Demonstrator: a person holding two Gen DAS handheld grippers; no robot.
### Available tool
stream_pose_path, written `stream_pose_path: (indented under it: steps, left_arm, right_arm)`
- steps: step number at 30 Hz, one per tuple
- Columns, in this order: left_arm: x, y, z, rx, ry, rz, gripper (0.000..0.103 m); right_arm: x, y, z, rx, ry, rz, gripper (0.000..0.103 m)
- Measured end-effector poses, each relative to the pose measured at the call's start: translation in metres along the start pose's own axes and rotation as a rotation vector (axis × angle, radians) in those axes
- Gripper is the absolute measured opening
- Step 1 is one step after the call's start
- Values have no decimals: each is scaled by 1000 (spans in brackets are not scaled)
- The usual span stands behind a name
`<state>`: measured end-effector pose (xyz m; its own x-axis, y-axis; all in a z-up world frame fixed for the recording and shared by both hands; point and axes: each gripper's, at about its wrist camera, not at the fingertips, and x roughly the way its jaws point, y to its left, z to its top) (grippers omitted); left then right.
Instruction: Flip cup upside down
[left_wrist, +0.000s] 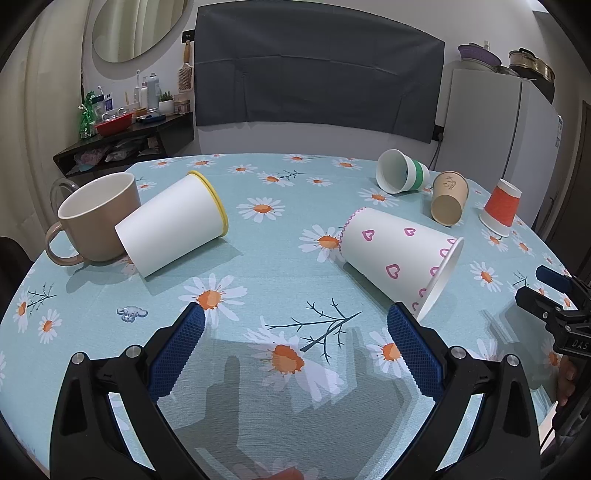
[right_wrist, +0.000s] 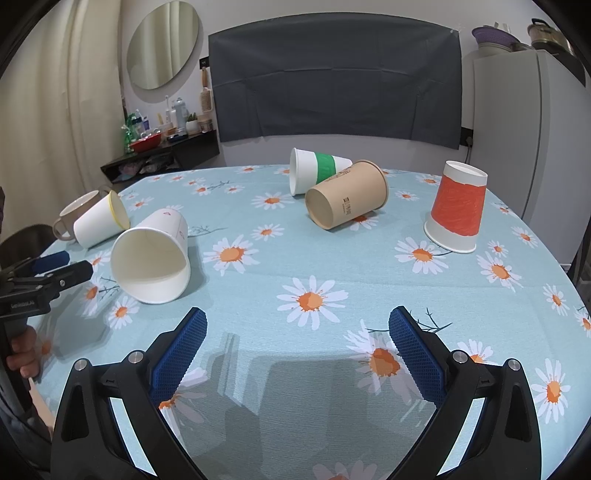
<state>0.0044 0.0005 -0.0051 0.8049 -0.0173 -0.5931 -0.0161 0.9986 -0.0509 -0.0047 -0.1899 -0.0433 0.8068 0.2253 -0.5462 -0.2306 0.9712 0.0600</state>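
Approach stage: left gripper (left_wrist: 295, 334) and right gripper (right_wrist: 297, 334) are both hovering spread and empty. Heart-print paper cup (left_wrist: 400, 254) is lying sideways, needing grasping and inverting.

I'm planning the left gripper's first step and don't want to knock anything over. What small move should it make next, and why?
Probably ease the left gripper forward and to the right toward the heart-print cup. Its jaws are wide open and empty. That cup lies on its side on the tablecloth, nearest to it, with its rim close to the right-hand fingertip.
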Motion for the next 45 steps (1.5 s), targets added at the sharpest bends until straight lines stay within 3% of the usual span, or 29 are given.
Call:
stream_pose_path:
  steps: [45]
  left_arm:
    - [0, 3, 1, 0, 5, -19, 97]
  right_arm:
    - [3, 1, -1, 6, 19, 5, 95]
